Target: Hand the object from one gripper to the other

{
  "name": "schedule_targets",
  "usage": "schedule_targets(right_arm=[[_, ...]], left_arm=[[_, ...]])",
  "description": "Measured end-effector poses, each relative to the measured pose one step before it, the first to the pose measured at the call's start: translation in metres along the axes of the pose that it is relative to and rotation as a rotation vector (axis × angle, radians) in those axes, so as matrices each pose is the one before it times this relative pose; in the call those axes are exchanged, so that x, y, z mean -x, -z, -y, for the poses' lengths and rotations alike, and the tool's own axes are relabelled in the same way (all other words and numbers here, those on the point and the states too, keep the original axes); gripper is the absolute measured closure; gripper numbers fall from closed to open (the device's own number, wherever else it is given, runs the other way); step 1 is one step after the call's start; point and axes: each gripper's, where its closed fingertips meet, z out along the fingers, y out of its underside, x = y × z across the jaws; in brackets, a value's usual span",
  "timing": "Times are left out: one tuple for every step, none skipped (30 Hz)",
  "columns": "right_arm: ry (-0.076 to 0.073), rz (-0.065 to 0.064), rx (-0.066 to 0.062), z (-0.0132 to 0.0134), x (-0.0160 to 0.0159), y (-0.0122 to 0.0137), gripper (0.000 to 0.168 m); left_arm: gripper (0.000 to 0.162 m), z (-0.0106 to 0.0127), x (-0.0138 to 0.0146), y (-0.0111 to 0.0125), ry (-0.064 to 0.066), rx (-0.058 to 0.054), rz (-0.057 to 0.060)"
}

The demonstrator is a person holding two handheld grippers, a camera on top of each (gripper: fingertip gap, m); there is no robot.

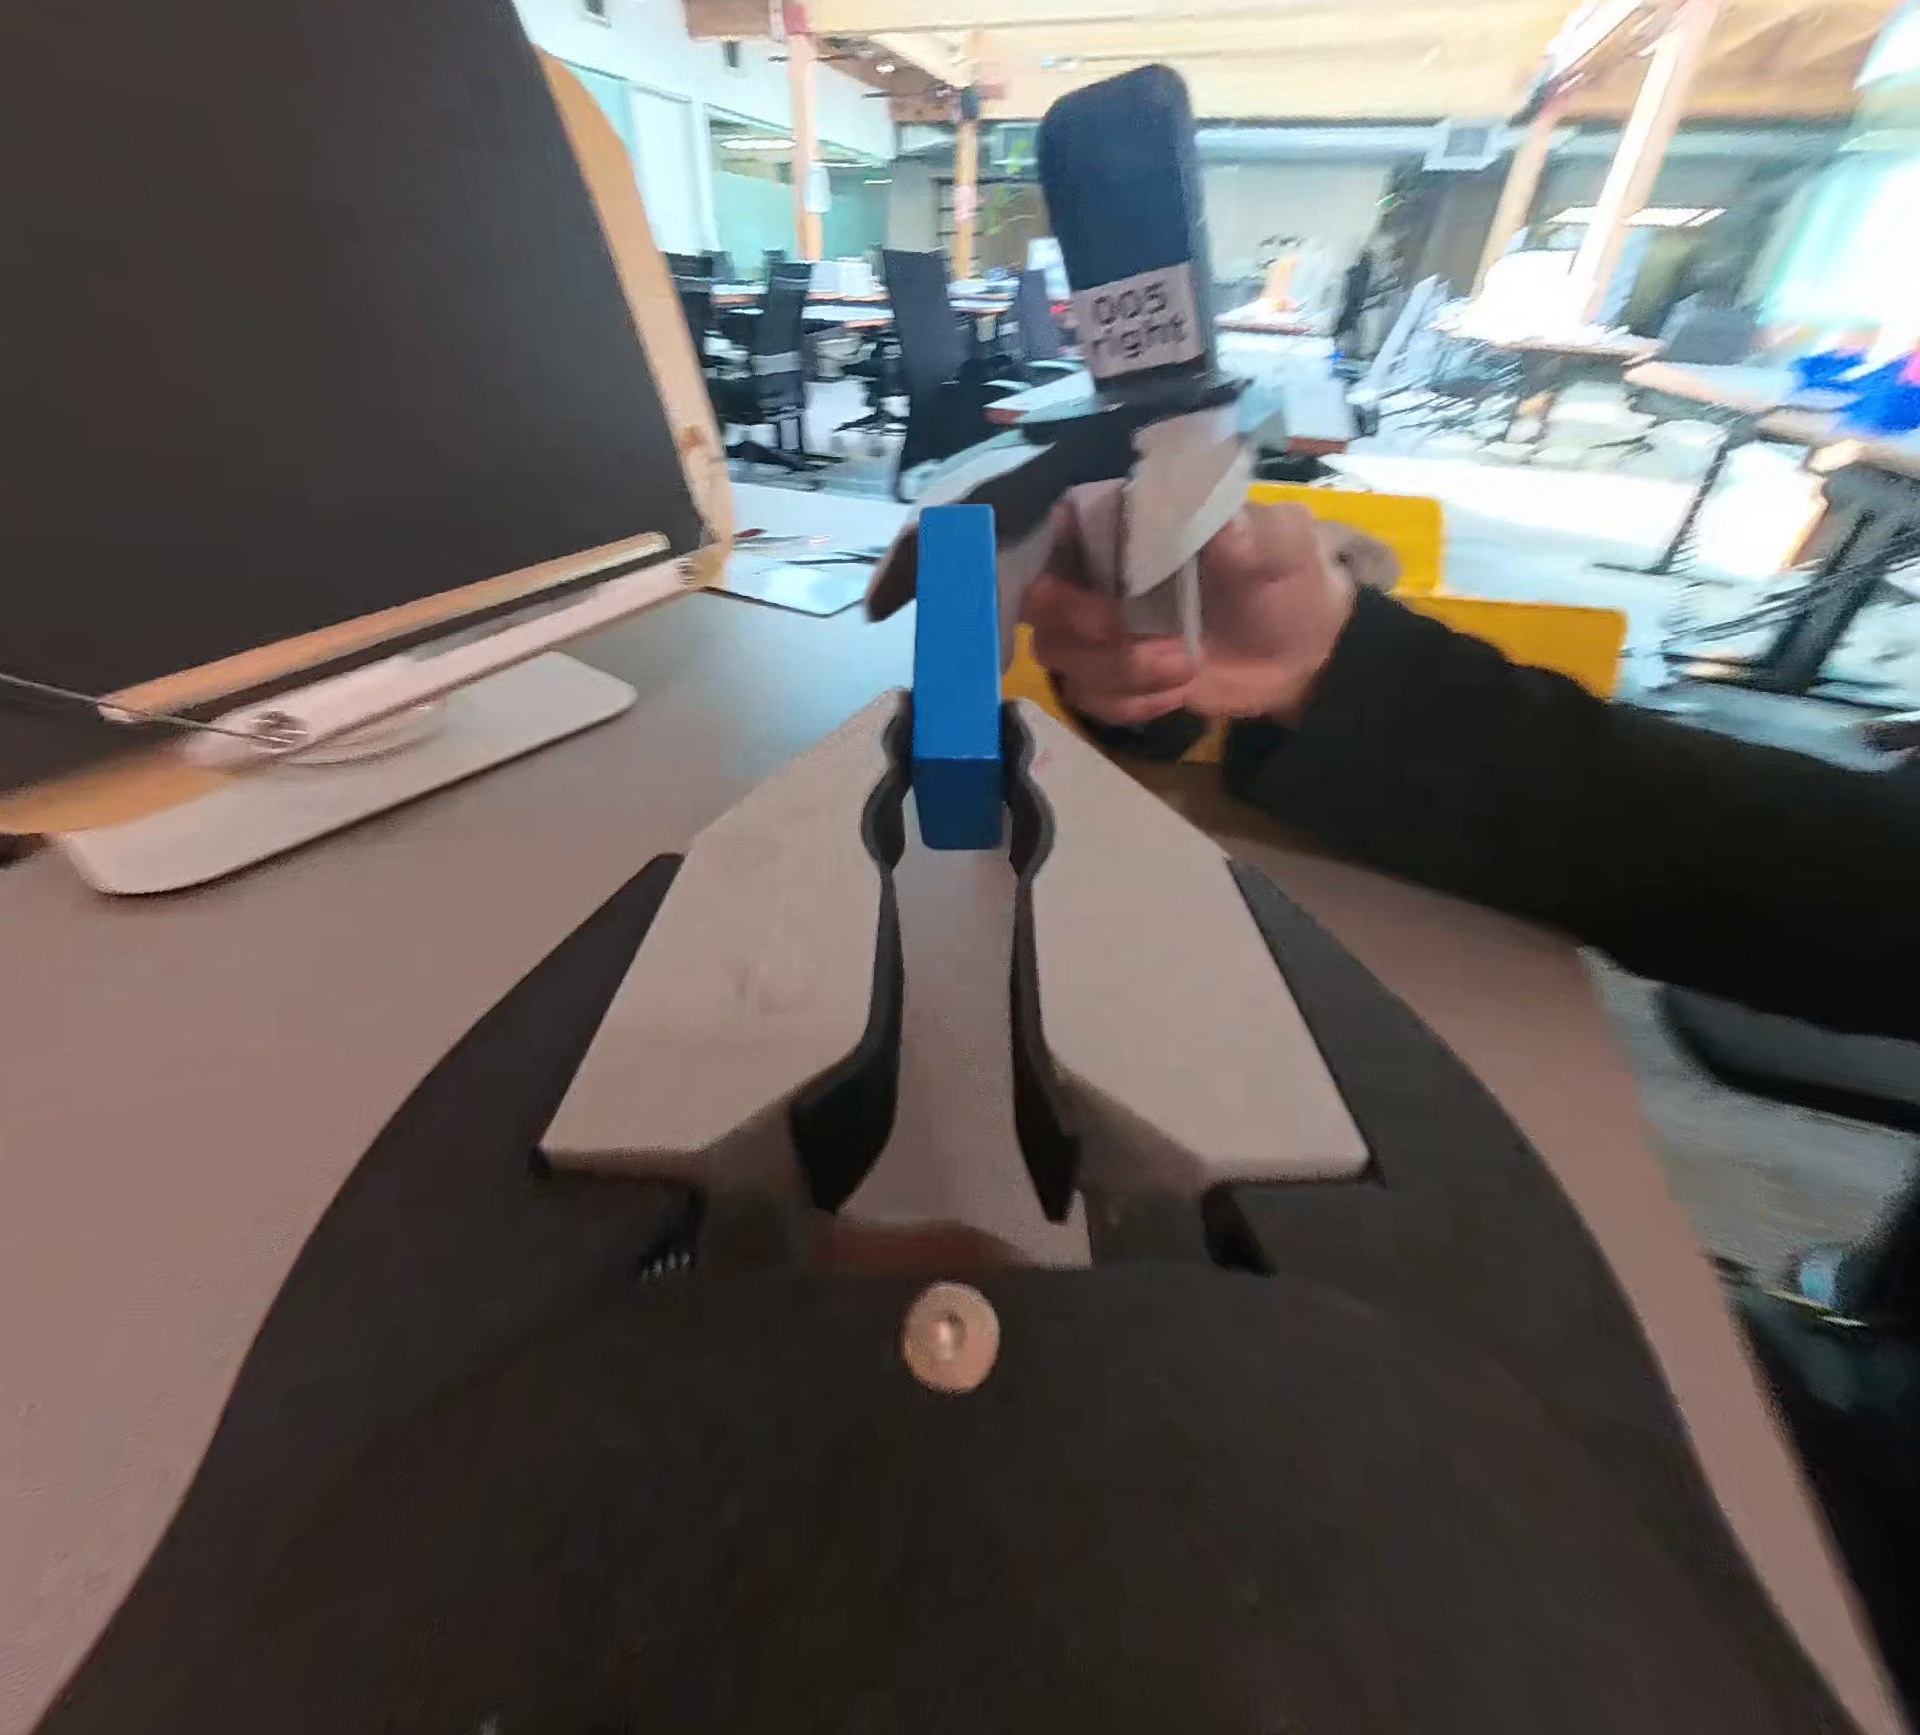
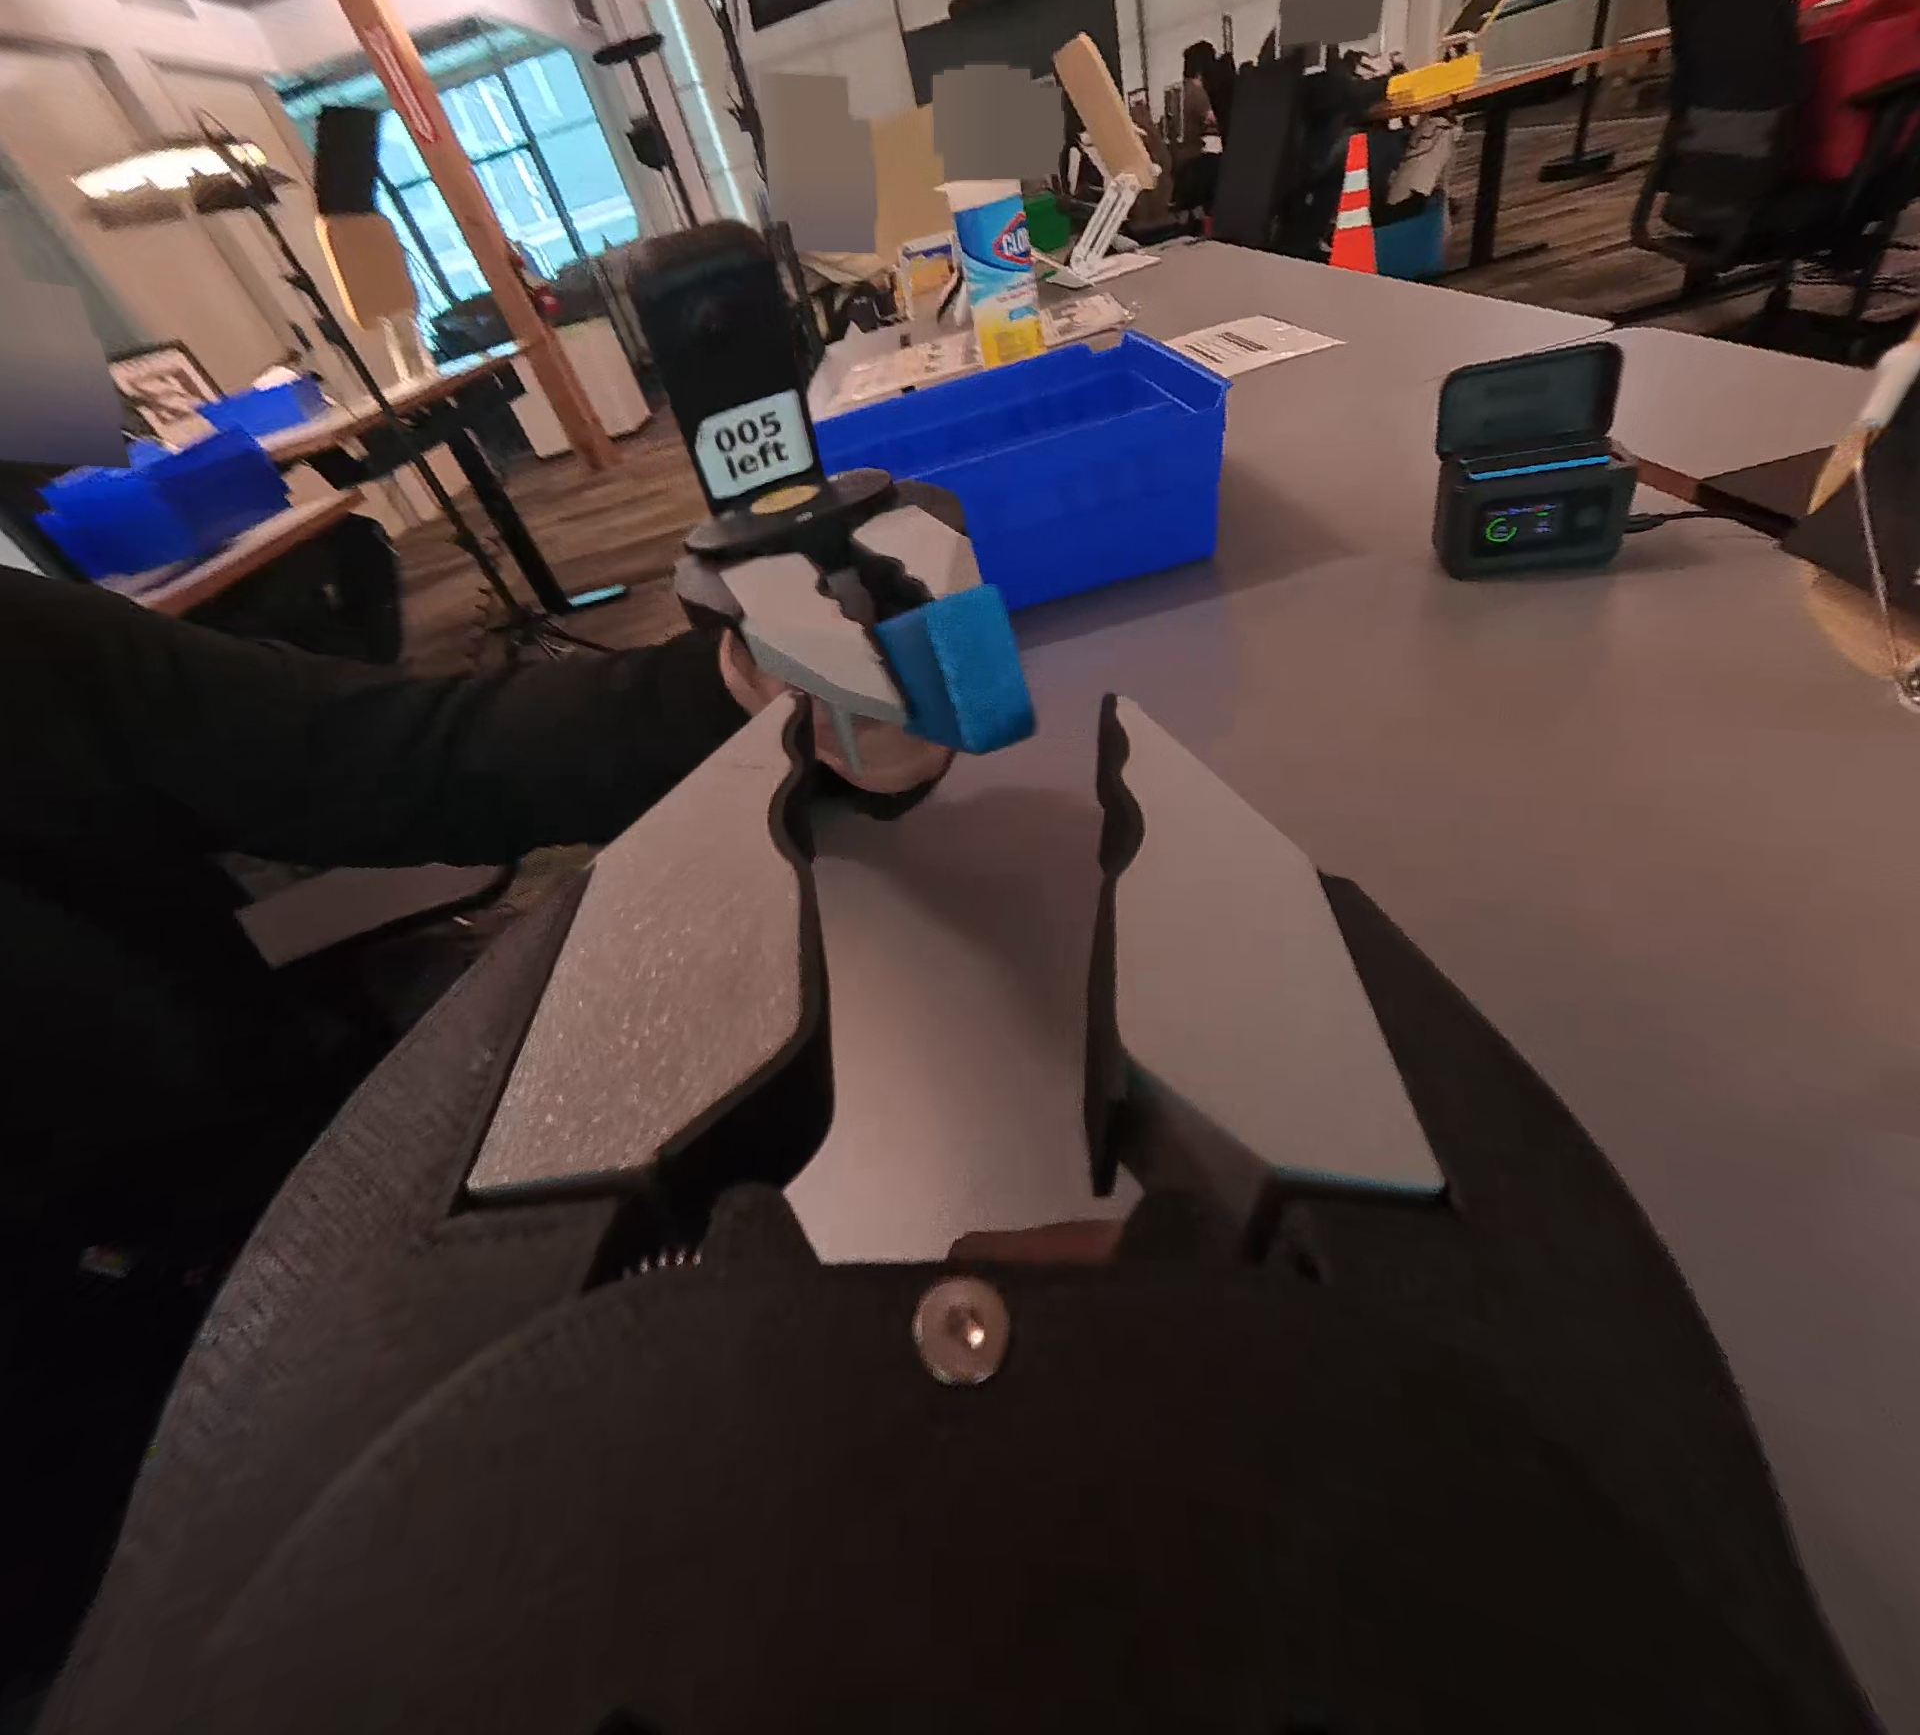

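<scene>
Currently the blue block (image 1: 957, 677) sits clamped between the fingertips of the left tool (image 1: 957, 776), held in the air above the grey worktop (image 1: 312, 1010). Seen along the left tool's own fingers, the block's long axis stands upright, with most of its length free above the pinch and only a short stub below it.

From the right wrist view, the right tool (image 2: 951, 755) is spread wide with nothing in it. Block (image 2: 961, 672) lies just ahead of it and a little left of the gap's centre line, nearer the tip of its left finger (image 2: 675, 968). Free end of the block points toward the open gap. The two tools meet roughly head-on, at a slant.

Judgement: handover not yet made. The right tool is the near one and must advance with a slight leftward shift so the free end enters the gap. Its fingers should close on the free part of the block, clear of the left tool's tips.

Room for moving: worktop under both tools is bare. Blue bin (image 2: 1049, 464) stands behind the left tool, well apart. Small dark case (image 2: 1527, 464) with a lit screen to the right, well apart. A monitor stand (image 1: 343, 750) off to the side, clear of the path. Motion blur on the far tool; fine contact cannot be read.
</scene>
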Motion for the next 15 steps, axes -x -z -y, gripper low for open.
schedule_targets(right_arm=[[0.0164, -0.0031, 0.0113, -0.00180, 0.00070, -0.00243, 0.117], [0.0102, 0.0058, 0.0055, -0.00097, 0.00198, -0.00248, 0.118], [0.0055, 0.0076, 0.0035, -0.00075, 0.00184, -0.00217, 0.121], [0.0035, 0.0176, 0.0110, -0.00229, 0.00292, -0.00166, 0.133], [0.0017, 0.0333, 0.0258, -0.00438, 0.00484, -0.00130, 0.153], [-0.0162, 0.0029, 0.0190, -0.00284, -0.00019, -0.00059, 0.153], [-0.0134, 0.0092, 0.0079, -0.00094, 0.00061, -0.00002, 0.153], [-0.0114, 0.0077, -0.0014, 0.00015, 0.00047, -0.00015, 0.154], [-0.0187, 0.0044, -0.0098, 0.00096, -0.00061, -0.00031, 0.154], [-0.0398, 0.0108, -0.0123, 0.00069, -0.00121, -0.00030, 0.156], [-0.0600, 0.0079, -0.0072, -0.00033, -0.00325, 0.00022, 0.157], [-0.0624, 0.0005, -0.0073, -0.00066, -0.00527, 0.00098, 0.157], [-0.0587, -0.0072, -0.0119, -0.00010, -0.00646, 0.00160, 0.157], [-0.0542, -0.0106, -0.0088, -0.00045, -0.00670, 0.00180, 0.157], [-0.0451, -0.0095, -0.0022, -0.00093, -0.00534, 0.00155, 0.157]], left_arm=[[0.149, -0.00052, -0.00595, 0.00013, 0.0457, 0.0073, -0.0490], [0.149, -0.00214, -0.00620, -0.00037, 0.0342, 0.0175, -0.0488], [0.149, -0.00139, -0.00291, -0.00064, 0.0106, 0.0092, -0.0209], [0.148, -0.00137, -0.00032, -0.00058, -0.0051, 0.0071, -0.0012], [0.149, -0.00206, -0.00025, -0.00027, -0.0087, 0.0119, -0.0005], [0.149, -0.00198, -0.00042, 0.00018, -0.0085, 0.0122, -0.0021], [0.149, -0.00110, -0.00047, 0.00006, -0.0058, 0.0069, -0.0033], [0.148, 0.00037, -0.00040, 0.00038, -0.0069, -0.0012, -0.0005], [0.146, 0.00045, 0.00171, 0.00041, -0.0248, 0.0003, 0.0180], [0.141, -0.00105, 0.00424, 0.00074, -0.0545, 0.0116, 0.0416], [0.133, -0.00210, 0.00438, 0.00120, -0.0831, 0.0194, 0.0498], [0.122, -0.00316, 0.00294, 0.00158, -0.1051, 0.0252, 0.0477], [0.114, -0.00524, 0.00133, 0.00119, -0.1355, 0.0378, 0.0450], [0.108, -0.00560, -0.00081, 0.00071, -0.1596, 0.0382, 0.0420], [0.107, -0.00341, -0.00039, 0.00029, -0.1608, 0.0246, 0.0553]])
